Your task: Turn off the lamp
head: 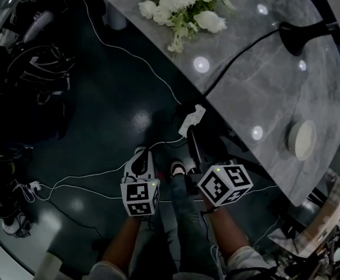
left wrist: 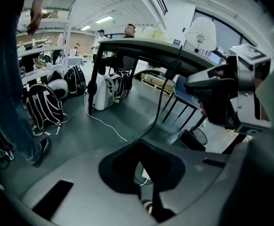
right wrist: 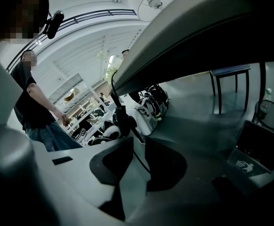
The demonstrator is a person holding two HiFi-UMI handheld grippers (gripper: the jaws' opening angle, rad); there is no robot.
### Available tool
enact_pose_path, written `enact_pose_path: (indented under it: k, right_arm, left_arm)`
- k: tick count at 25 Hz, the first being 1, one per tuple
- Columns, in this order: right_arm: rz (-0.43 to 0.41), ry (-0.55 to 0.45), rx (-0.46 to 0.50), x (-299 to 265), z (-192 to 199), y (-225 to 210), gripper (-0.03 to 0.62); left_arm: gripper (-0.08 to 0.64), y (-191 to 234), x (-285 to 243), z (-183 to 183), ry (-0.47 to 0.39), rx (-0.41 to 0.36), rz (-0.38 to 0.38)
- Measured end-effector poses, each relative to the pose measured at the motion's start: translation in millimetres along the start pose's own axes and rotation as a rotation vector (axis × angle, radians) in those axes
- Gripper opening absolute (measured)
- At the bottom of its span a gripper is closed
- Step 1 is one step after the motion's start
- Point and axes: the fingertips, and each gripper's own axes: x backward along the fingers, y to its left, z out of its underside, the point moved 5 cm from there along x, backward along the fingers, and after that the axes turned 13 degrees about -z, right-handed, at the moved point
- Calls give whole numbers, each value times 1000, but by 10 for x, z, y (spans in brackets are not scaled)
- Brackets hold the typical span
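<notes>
Grey shells with black inner faces are noted on the left gripper (left wrist: pixel 139 147) and right gripper (right wrist: pixel 137 142), black-and-white square markers on the left cube (head: pixel 140 198) and right cube (head: pixel 225 184), white short sleeves (head: pixel 248 260) at 6 o'clock, blue jeans (head: pixel 187 226) and a white trainer (head: pixel 178 168).

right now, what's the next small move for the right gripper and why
Probably ease the right gripper forward to what looks like the inline switch on the lamp cord: its jaws stand apart, the cord runs between them, and the switch hangs just ahead.
</notes>
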Motion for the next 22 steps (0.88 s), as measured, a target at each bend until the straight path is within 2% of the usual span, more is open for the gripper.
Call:
enact_pose_path:
  k: [8, 15, 22]
  right_arm:
    - [58, 58, -7, 148, 248, -136, 6]
    - [85, 130, -16, 298, 473, -248, 0]
    - [50, 159, -17, 502, 427, -50, 0]
  left_arm:
    - [-9, -101, 9, 103, 1, -4, 1]
    - [-9, -203, 61, 129, -9, -7, -2]
    - [-9, -368, 335, 52, -24, -40, -8]
